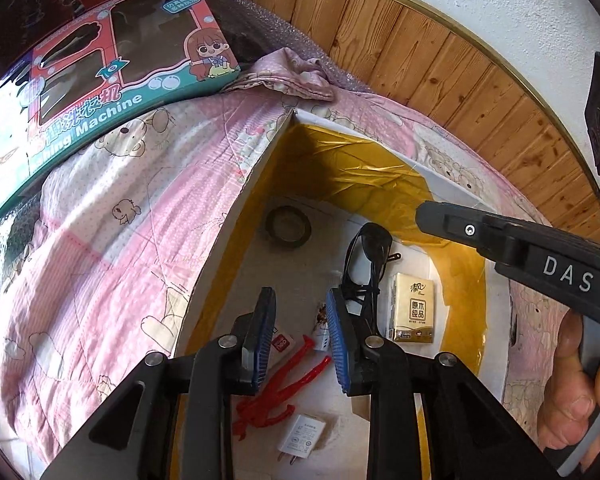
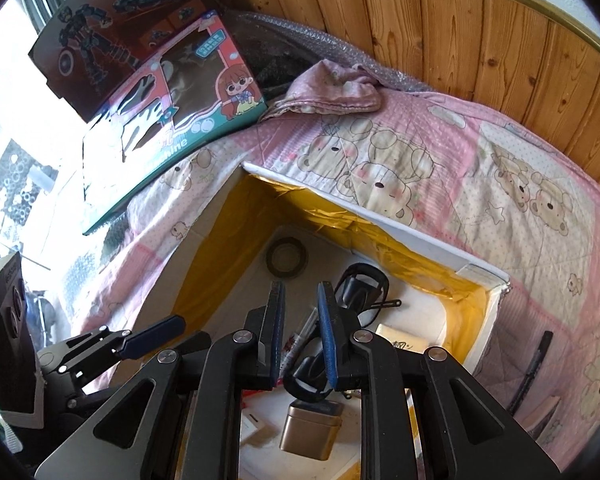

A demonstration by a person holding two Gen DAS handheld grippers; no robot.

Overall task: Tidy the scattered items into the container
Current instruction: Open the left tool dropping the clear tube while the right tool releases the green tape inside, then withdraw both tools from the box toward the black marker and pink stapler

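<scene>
Both grippers hang over the open box (image 1: pixel 236 216), a white carton lined with yellow tape, sitting on a bed with a pink bear-print quilt (image 1: pixel 112 208).

Left gripper (image 1: pixel 300 340): jaws apart, nothing between them. Right gripper (image 2: pixel 300 336): jaws apart, empty.

Inside the box, nearest the left gripper: a white charger plug (image 1: pixel 302 436), a red plastic piece (image 1: pixel 284 388), then a tissue pack (image 1: pixel 414 308). A gold tin (image 2: pixel 310 432) lies below the right gripper. Farther in: black cable (image 1: pixel 366 264), then a tape roll (image 1: pixel 288 226) near the far corner.

Beyond the box, a toy washing-machine carton (image 1: pixel 100 92) lies on the quilt, against wooden panelling (image 1: pixel 440 60).
</scene>
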